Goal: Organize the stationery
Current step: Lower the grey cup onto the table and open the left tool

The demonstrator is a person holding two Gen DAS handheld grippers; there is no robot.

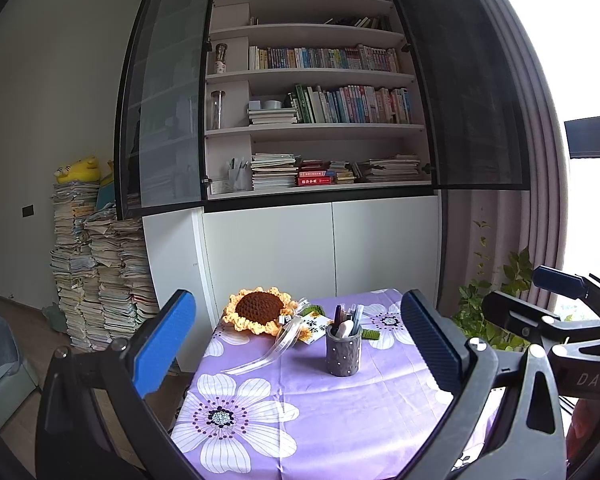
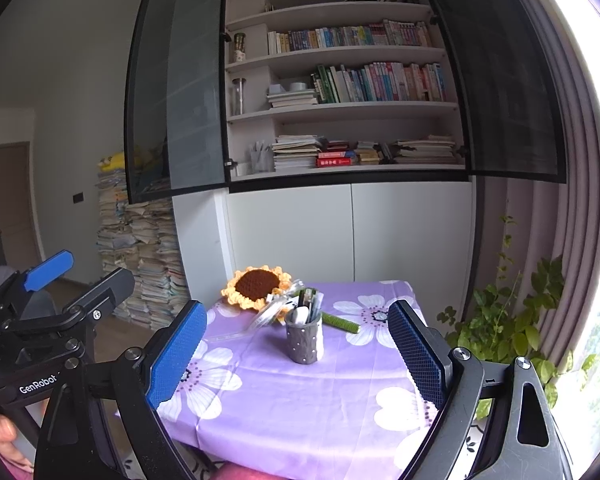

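Note:
A grey dotted pen holder [image 1: 343, 353] stands upright on the purple flowered tablecloth [image 1: 320, 408], holding several pens and a white eraser. It also shows in the right wrist view [image 2: 304, 340]. My left gripper [image 1: 298, 344] is open and empty, held above the near table edge, well short of the holder. My right gripper [image 2: 296, 354] is open and empty, likewise short of the holder. The right gripper shows at the right of the left wrist view [image 1: 556, 320]. The left gripper shows at the left of the right wrist view [image 2: 60, 300].
A crocheted sunflower [image 1: 260, 309] with a ribbon and a card lies behind the holder; its green stem [image 2: 342, 323] lies to the holder's right. An open bookcase [image 1: 316, 120] stands behind the table, stacked books [image 1: 100, 272] at left, a plant [image 2: 512, 320] and curtain at right.

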